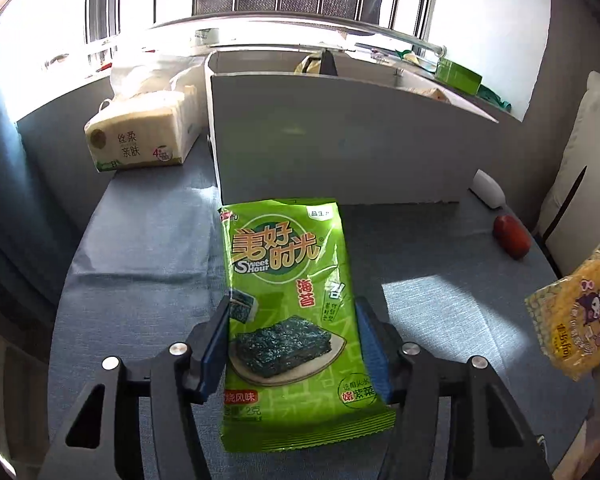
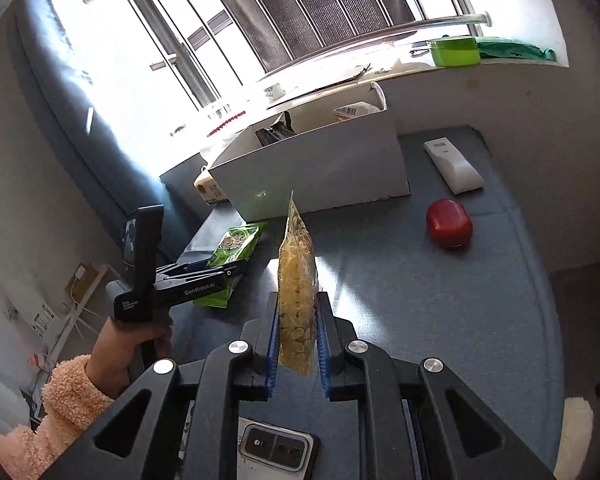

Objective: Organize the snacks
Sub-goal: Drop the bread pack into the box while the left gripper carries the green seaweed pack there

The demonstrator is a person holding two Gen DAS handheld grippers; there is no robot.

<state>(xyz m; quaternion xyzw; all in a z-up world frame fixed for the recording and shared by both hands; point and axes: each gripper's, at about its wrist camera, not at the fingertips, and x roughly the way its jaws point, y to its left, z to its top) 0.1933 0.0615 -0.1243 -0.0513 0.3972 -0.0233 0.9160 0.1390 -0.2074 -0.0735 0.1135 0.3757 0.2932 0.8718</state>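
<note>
A green seaweed snack bag (image 1: 296, 320) lies flat on the blue table, its top edge near the white box (image 1: 340, 144). My left gripper (image 1: 294, 312) straddles it, with a blue pad against each long side; the bag lies flat and is not lifted. The bag also shows in the right wrist view (image 2: 236, 248), with the left gripper (image 2: 220, 272) on it. My right gripper (image 2: 298, 304) is shut on a yellow snack bag (image 2: 296, 292) and holds it edge-up above the table. That bag shows at the right of the left wrist view (image 1: 576, 312). The white box (image 2: 320, 168) stands open behind.
A tissue pack (image 1: 140, 136) sits left of the box. A red case (image 2: 449, 223) and a white remote (image 2: 454, 166) lie on the table to the right. A phone (image 2: 276, 450) lies under my right gripper. A green container (image 2: 454, 51) stands on the windowsill.
</note>
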